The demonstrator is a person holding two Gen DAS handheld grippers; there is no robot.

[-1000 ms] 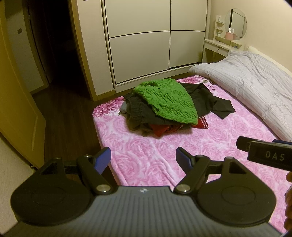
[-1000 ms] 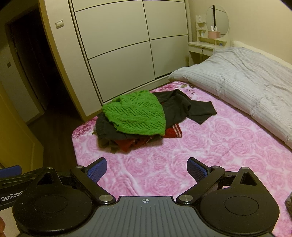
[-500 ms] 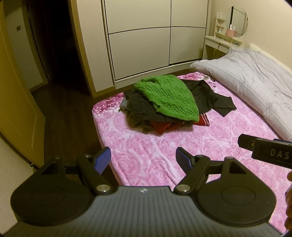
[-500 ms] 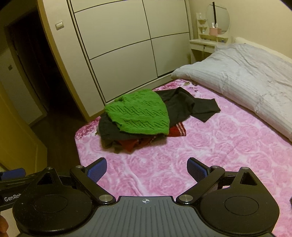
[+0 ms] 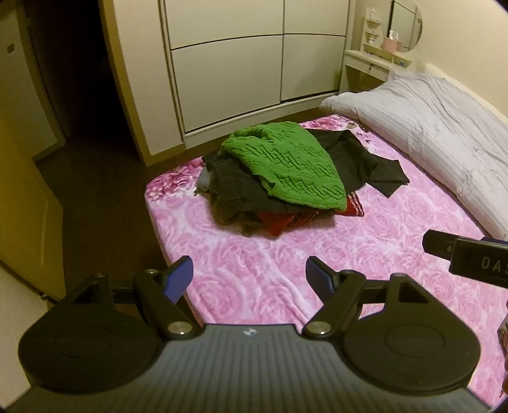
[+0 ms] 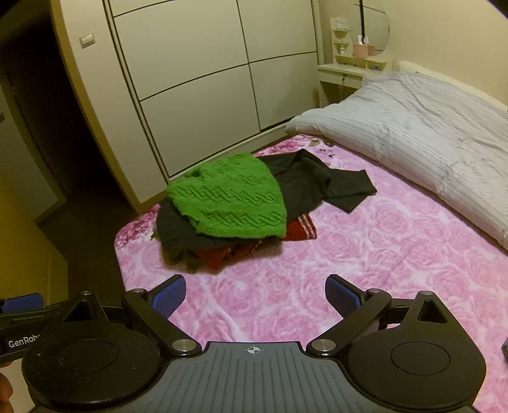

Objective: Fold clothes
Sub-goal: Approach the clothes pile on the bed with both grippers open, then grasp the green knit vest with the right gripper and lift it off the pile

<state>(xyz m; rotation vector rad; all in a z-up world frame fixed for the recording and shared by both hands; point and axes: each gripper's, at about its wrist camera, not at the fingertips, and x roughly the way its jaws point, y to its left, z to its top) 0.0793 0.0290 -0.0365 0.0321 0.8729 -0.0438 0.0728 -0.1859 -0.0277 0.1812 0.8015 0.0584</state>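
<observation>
Both tools are out over the pink rose blanket (image 5: 254, 270), angled down toward it, side by side. The left tool (image 5: 249, 279) has its two blue-padded fingers spread wide, nothing between them but blanket. The right tool (image 6: 255, 295) is the same: fingers wide apart, gripping nothing. From the left wrist view, the right tool's black body pokes in at the right edge, beside the left one.

Ahead of both tools, well apart from the fingertips, sits one pile of clothes (image 6: 228, 219) on the blanket's far corner, the corner nearest the wardrobe (image 6: 197, 89). Count what shows: one green knitted sweater (image 5: 285, 165) on top, draped over the heap; one dark grey-brown knit (image 5: 235, 190) under it, on the side toward the dark doorway; one black garment (image 6: 317, 184) spread out behind the sweater toward the white quilt (image 6: 412, 133); and red fabric (image 6: 301, 228) peeking from beneath, though whether that is one piece or two I cannot tell.

One striped white quilt lies along the blanket's far side, beyond the pile. One small vanity shelf with a round mirror (image 5: 406, 28) stands past the quilt, next to the wardrobe.
</observation>
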